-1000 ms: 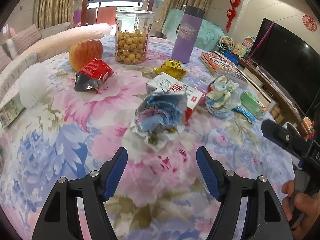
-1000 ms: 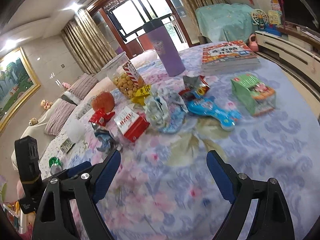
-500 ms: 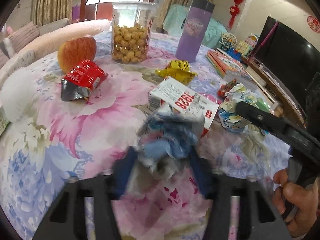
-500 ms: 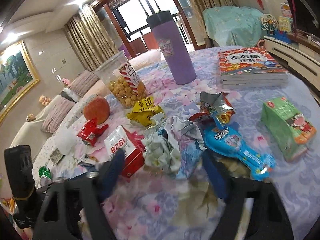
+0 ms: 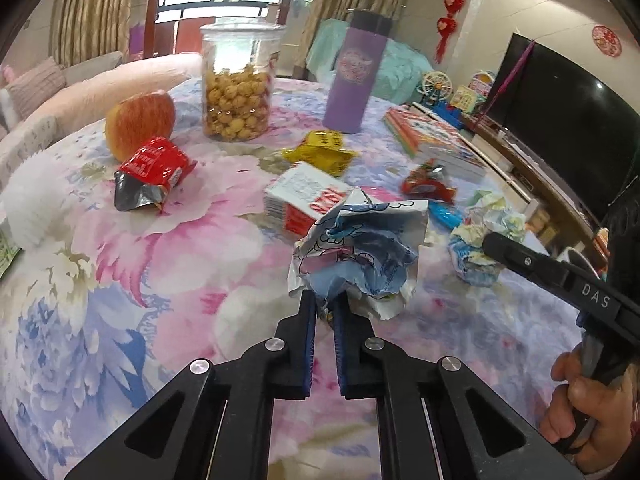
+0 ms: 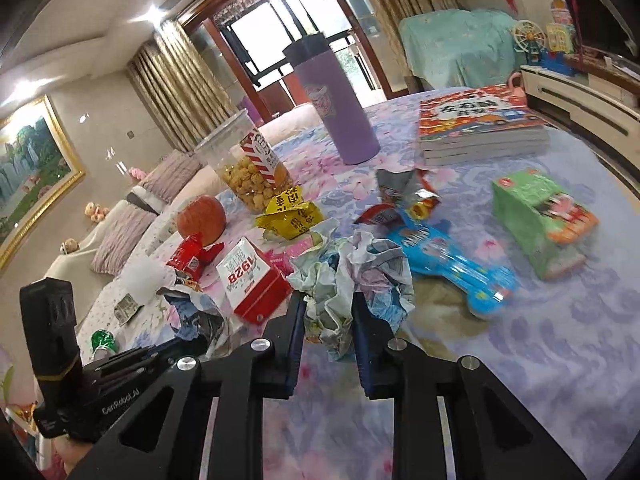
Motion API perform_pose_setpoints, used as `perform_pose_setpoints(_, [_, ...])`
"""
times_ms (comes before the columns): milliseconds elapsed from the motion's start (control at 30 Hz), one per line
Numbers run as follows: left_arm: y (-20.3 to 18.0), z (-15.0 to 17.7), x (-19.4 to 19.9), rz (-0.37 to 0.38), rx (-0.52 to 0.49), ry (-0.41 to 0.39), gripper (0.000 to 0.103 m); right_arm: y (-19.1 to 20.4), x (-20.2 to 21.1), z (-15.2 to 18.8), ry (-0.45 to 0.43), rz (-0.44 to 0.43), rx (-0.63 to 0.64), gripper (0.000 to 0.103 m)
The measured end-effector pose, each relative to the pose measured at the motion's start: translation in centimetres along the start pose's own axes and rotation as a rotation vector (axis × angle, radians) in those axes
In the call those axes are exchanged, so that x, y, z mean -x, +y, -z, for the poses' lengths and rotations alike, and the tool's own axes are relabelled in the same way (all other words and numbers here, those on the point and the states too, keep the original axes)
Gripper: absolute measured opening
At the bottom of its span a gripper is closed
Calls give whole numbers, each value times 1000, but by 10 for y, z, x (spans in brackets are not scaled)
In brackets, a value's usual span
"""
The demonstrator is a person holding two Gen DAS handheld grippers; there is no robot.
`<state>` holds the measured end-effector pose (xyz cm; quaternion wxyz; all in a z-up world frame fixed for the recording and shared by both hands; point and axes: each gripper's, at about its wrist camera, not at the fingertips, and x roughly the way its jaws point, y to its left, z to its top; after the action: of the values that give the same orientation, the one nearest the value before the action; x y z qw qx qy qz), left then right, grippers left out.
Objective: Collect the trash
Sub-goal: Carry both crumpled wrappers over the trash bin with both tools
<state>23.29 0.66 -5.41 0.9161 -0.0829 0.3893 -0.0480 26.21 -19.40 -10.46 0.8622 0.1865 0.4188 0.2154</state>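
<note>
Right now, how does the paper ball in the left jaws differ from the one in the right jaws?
The blue paper wad is mostly blue and white with cartoon line drawings; the pale green paper wad is washed-out green, white and grey. The blue wad is pinched by its near bottom edge in the left gripper, whose jaws are almost together; the right gripper has wider-set jaws squeezing the green wad's middle. Both are crumpled sheets, clamped above the floral tablecloth.

Crumpled paper wad (image 5: 360, 256); glossy foil wrapper (image 5: 154, 170); printed cloth tablecover (image 5: 120, 280).
</note>
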Motion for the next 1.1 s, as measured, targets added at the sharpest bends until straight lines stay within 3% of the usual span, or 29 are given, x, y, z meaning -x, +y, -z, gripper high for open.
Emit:
perform_pose_setpoints(533, [-86, 11, 10, 150, -141, 25, 7, -54, 103, 25, -97, 94, -90, 22])
perform_pose_setpoints(1100, [-178, 15, 0, 251, -283, 56, 7, -106, 188, 46, -189, 222, -172, 22])
